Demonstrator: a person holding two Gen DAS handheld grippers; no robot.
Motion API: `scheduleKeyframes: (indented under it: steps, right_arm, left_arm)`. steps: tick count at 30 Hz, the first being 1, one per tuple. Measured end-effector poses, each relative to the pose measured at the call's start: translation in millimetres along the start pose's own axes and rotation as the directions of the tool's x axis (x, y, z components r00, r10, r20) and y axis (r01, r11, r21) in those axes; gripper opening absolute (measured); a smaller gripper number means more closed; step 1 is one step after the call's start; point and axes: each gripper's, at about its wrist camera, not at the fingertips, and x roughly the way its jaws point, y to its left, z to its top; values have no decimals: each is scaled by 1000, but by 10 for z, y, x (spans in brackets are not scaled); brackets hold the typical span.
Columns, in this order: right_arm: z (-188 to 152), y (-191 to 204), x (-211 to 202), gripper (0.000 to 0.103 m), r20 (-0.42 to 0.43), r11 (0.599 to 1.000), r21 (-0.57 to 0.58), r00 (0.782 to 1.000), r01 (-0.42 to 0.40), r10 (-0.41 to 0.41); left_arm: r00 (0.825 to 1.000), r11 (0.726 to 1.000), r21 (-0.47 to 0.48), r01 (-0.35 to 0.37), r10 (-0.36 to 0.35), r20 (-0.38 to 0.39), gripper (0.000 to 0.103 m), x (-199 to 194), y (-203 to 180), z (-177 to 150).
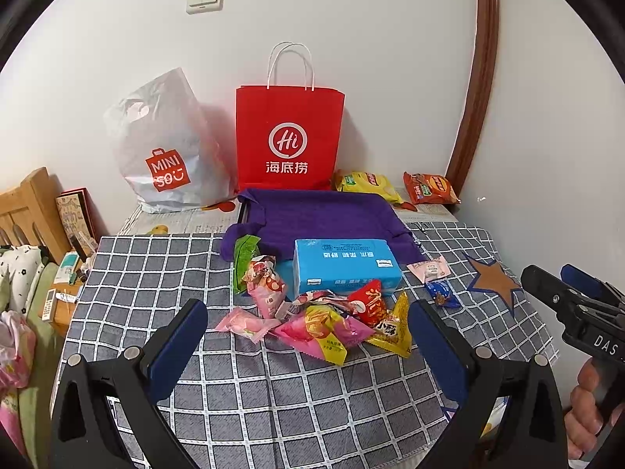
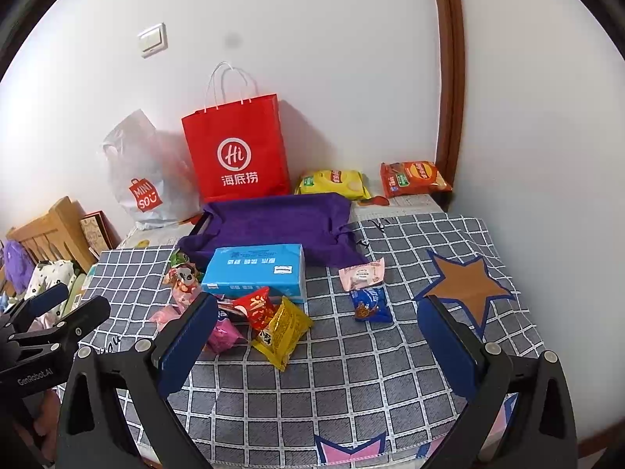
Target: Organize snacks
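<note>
While nothing is yet between either pair of fingers, read these lines from your hands outward.

Left gripper (image 1: pixel 308 328): your jaws stand wide and empty, tilted down at the checked cloth (image 1: pixel 164 273); the snack heap lies straight ahead, just past the fingertips and between their lines.

Right gripper (image 2: pixel 316 324): also wide and empty; the heap sits toward its left finger, partly hidden behind that pad, so it is off-centre for this hand.

Nearer hand: by my judgement the left, since the pile is centred in its view.

Yellow packet (image 1: pixel 392 330): nearest piece on the heap's right edge, close to your left gripper's right finger; in the right wrist view its long axis runs on a slant from near left to far right.

Pink packets (image 1: pixel 324 330): front of the heap, overlapping one another; which lies on top I cannot tell everywhere.

Red packet (image 1: pixel 369 301): just behind the yellow one, touching the blue tissue box (image 1: pixel 345 265).

Blue packet (image 2: pixel 371 305): apart from the heap, to its right, with a pale pink packet (image 2: pixel 361 275) just behind it; these lie between your right gripper's fingers but farther off.

Purple cloth tray (image 1: pixel 324 215): behind the box, the likely place to gather snacks.

Far end: red paper bag (image 1: pixel 289 136), white plastic bag (image 1: pixel 168 148), two chip bags (image 1: pixel 369 183) by the wall.
</note>
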Motion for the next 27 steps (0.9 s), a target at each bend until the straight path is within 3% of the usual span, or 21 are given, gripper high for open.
scheduleKeyframes:
  steps: [27]
  right_arm:
    - [-10, 36, -69, 101, 27, 1000, -10, 999, -17, 18]
  left_arm:
    - [1000, 1000, -15, 5, -5, 10, 103, -40, 29, -11]
